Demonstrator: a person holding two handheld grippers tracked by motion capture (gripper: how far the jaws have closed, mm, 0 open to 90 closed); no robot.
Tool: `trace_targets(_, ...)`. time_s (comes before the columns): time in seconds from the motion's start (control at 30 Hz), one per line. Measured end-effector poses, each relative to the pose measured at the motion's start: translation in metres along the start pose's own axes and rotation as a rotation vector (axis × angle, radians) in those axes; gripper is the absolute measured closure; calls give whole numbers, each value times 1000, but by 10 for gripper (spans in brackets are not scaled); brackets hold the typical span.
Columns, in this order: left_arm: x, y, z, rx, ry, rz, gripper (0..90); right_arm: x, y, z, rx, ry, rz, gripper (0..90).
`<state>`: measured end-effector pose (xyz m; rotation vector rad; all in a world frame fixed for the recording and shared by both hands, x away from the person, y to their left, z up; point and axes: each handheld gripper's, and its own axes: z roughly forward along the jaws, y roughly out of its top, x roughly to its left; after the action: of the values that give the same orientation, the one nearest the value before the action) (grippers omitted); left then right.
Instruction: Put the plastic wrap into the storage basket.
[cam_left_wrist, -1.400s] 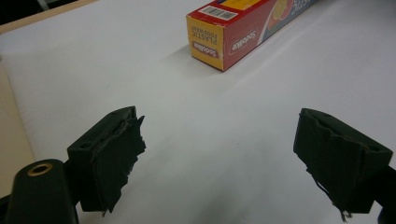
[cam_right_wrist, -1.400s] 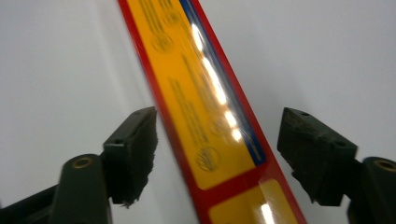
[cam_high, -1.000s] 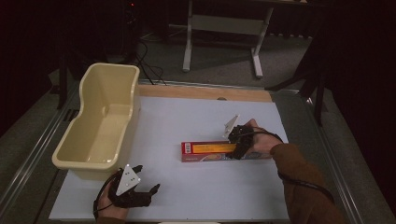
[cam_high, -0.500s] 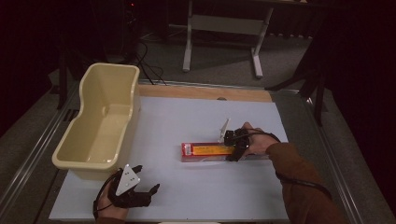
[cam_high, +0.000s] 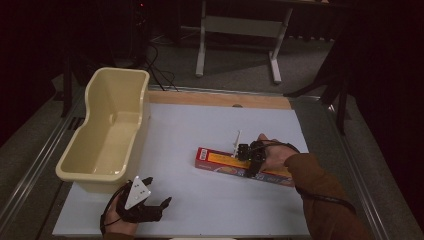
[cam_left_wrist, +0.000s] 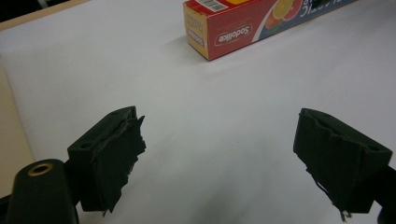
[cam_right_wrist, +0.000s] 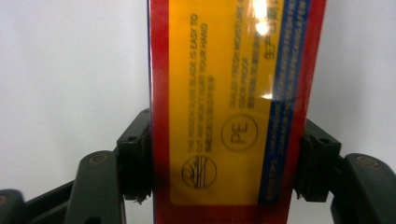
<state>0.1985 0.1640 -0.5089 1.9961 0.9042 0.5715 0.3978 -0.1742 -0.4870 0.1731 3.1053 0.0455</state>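
Observation:
A long red and yellow box (cam_high: 220, 161) lies flat on the white tabletop (cam_high: 210, 125), right of centre. My right gripper (cam_high: 248, 159) straddles it near its middle. In the right gripper view the box (cam_right_wrist: 229, 93) runs up between the jaws, and both pads (cam_right_wrist: 135, 158) touch its long sides. These jaws have just been closing, with the box between them. My left gripper (cam_high: 159, 192) rests near the front left edge, open and holding nothing. Seen from the left gripper (cam_left_wrist: 219, 154), the box's end (cam_left_wrist: 238, 28) lies farther off.
A cream plastic tub (cam_high: 142, 100) stands on the left side of the table, with nothing in it. A wooden strip (cam_high: 220, 99) runs along the table's far edge. Metal rails flank the table, and a stand's legs are on the floor beyond.
My right gripper has come down over the box and its jaws have narrowed onto its sides. The left gripper has not moved.

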Motion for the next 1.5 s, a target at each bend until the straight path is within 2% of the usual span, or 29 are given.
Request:
trace_targets(0.07, 0, 0, 0, -1, 1, 0, 148, 0, 3, 3, 5, -2, -5, 346)
trace_targets(0.23, 1, 0, -1, -4, 1, -2, 149, -4, 7, 13, 7, 40, 31, 379)
trace_targets(0.33, 1, 0, -1, -5, 2, -4, 149, -3, 8, 12, 12, 33, 44, 394)
trace_targets(0.47, 1, 0, -1, -5, 2, 1, 149, -2, 9, 9, 26, 46, 128, 409)
trace_targets(0.57, 1, 0, -1, -6, 3, -1, 149, -3, 6, 9, 12, 55, 163, 413)
trace_targets(0.77, 1, 0, -1, -5, 3, -1, 149, -4, 5, 9, -4, 127, 260, 415)
trace_targets(1.2, 1, 0, -1, -7, 3, -1, 149, -9, 16, -12, -139, 212, 487, 415)
trace_targets(1.5, 0, 0, -1, -4, 3, 1, 149, -14, 25, -29, -284, 291, 610, 416)
